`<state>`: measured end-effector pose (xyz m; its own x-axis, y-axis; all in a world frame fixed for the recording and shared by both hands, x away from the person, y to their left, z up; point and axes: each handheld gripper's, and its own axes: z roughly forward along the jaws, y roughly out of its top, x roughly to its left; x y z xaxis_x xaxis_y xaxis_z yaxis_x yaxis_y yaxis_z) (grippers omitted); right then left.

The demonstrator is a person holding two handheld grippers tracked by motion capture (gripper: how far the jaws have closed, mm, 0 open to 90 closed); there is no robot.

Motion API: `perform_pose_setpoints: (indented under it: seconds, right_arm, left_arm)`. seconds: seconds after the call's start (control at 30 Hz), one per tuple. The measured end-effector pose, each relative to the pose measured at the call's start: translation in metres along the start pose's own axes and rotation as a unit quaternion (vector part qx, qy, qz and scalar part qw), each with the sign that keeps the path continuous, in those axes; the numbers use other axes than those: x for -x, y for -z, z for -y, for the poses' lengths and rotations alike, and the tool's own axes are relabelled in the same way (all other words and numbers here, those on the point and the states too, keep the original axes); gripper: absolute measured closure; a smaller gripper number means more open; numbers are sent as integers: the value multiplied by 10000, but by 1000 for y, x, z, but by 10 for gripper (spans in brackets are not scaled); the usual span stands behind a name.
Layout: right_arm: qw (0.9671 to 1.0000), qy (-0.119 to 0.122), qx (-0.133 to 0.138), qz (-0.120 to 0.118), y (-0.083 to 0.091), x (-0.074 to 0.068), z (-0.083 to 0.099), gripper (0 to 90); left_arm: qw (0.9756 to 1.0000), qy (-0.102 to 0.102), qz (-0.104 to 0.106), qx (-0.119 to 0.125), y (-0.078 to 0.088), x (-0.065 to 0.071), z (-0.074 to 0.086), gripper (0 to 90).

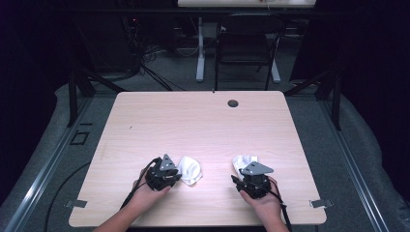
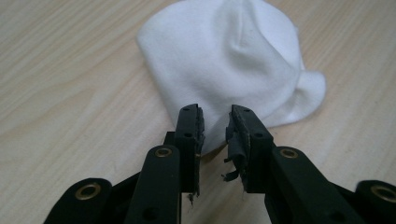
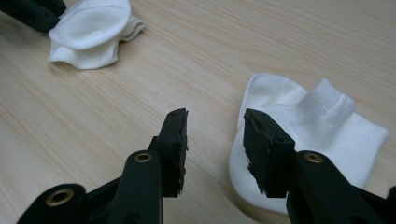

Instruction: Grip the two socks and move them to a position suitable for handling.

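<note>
The left gripper (image 2: 215, 122) is hovering low over the wooden table (image 1: 193, 121) with its jaws standing a little apart and nothing pinched between them. A crumpled white sock (image 2: 233, 60) is lying just ahead of its tips, its near edge reaching into the gap between the pads without being pressed by them; the bulk of it is bulging upward beyond the jaws and spreading toward their right side. In the high view this sock (image 1: 189, 169) is sitting right beside that gripper (image 1: 167, 175), on the side facing the other hand. The right gripper (image 3: 215, 128) is standing moderately open and is gripping nothing. A second white sock (image 3: 313, 126), with a ribbed cuff, is lying flat on the table, passing under and beyond its right-hand jaw, while the gap between the jaws is showing bare wood. From above, that sock (image 1: 241, 162) is lying just ahead of the right gripper (image 1: 254, 181).
</note>
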<state>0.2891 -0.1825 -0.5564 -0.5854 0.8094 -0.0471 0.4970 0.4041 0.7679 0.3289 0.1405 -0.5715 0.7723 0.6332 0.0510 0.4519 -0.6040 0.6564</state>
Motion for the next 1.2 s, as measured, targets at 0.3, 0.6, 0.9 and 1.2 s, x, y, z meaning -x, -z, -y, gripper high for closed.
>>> perform_pose_setpoints:
  seconds: [0.3, 0.6, 0.9, 1.2]
  right_arm:
    - [10000, -4, 4, 0, 0, -1, 0, 598]
    - [9999, -34, 113, 7, 1, 0, 0, 601]
    - [9998, -78, 188, 71, 5, 1, 0, 605]
    - [9997, -172, 176, 81, 6, 5, 1, 614]
  left_arm:
    - [9999, -84, 149, -2, 3, 14, 2, 740]
    - [9997, -172, 173, -28, 9, 24, 9, 781]
    - [9995, -93, 286, -97, 22, 24, 22, 794]
    - [9989, 45, 459, -124, 30, 17, 29, 792]
